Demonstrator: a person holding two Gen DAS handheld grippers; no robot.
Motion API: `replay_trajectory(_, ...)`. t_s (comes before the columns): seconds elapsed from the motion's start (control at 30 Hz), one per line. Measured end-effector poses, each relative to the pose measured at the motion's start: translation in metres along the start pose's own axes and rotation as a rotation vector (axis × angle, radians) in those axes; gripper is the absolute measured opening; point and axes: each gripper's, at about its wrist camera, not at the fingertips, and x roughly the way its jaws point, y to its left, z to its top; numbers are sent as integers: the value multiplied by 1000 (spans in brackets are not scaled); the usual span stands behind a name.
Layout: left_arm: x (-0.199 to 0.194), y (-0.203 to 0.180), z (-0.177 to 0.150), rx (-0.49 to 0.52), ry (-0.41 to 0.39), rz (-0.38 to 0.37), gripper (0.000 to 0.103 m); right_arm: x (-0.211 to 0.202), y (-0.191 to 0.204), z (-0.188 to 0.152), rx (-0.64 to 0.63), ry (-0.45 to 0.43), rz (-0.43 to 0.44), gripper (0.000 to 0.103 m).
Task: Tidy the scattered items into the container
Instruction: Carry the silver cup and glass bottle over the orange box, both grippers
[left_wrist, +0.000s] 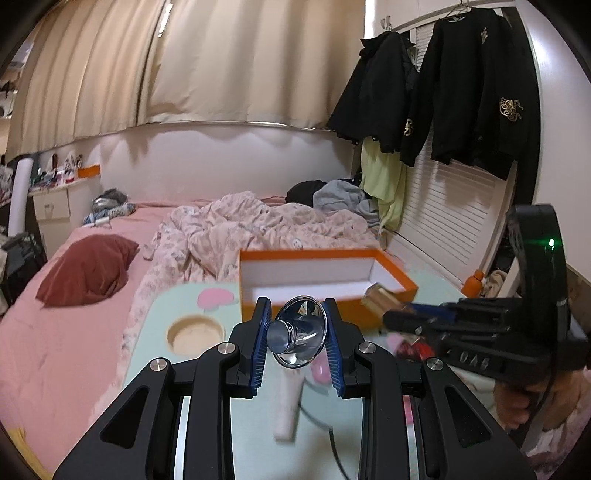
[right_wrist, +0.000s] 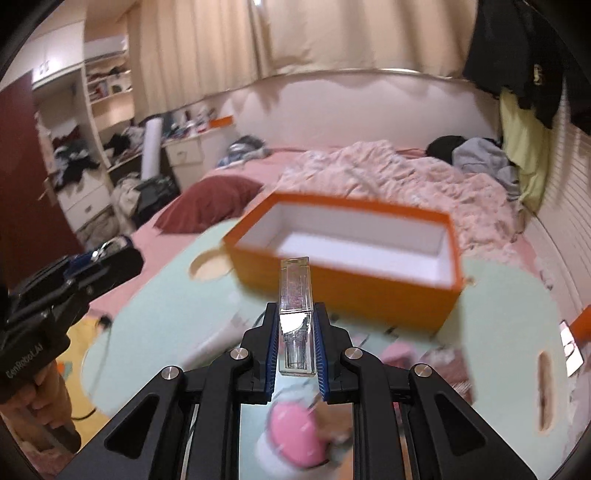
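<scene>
My left gripper (left_wrist: 297, 334) is shut on a shiny chrome funnel-shaped piece (left_wrist: 300, 336), held above the pale green lap table (left_wrist: 162, 306). Just beyond it stands the open orange box (left_wrist: 391, 271) with a white inside. My right gripper (right_wrist: 295, 345) is shut on a clear rectangular bottle (right_wrist: 295, 291) that sticks forward toward the orange box (right_wrist: 343, 288). In the left wrist view the right gripper (left_wrist: 391, 317) shows at the right, by the box's near corner. The left gripper (right_wrist: 110, 258) appears at the left edge of the right wrist view.
A white tube (left_wrist: 290, 410), a pink round item (right_wrist: 295, 435) and small packets (left_wrist: 413, 349) lie on the green table (right_wrist: 506, 317) under the grippers. It rests on a bed with a rumpled quilt (left_wrist: 258, 229) and a dark red pillow (left_wrist: 88, 269). Slatted doors with hanging jackets (left_wrist: 476, 92) stand right.
</scene>
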Motion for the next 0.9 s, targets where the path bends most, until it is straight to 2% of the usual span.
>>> replay_trajectory(0.23, 69, 6, 38, 17, 79, 30, 29, 27, -38, 44, 68, 9, -60, 16)
replay_trajectory(0.47, 127, 13, 35, -5, 130, 21, 29, 59, -52, 49, 113, 42, -67, 17)
replay_trajectory(0.6, 143, 17, 31, -4, 150, 51, 29, 74, -57, 46, 120, 61, -83, 17)
replay_trajectory(0.9, 161, 22, 20, -17, 211, 52, 29, 88, -62, 39, 132, 93, -88, 17)
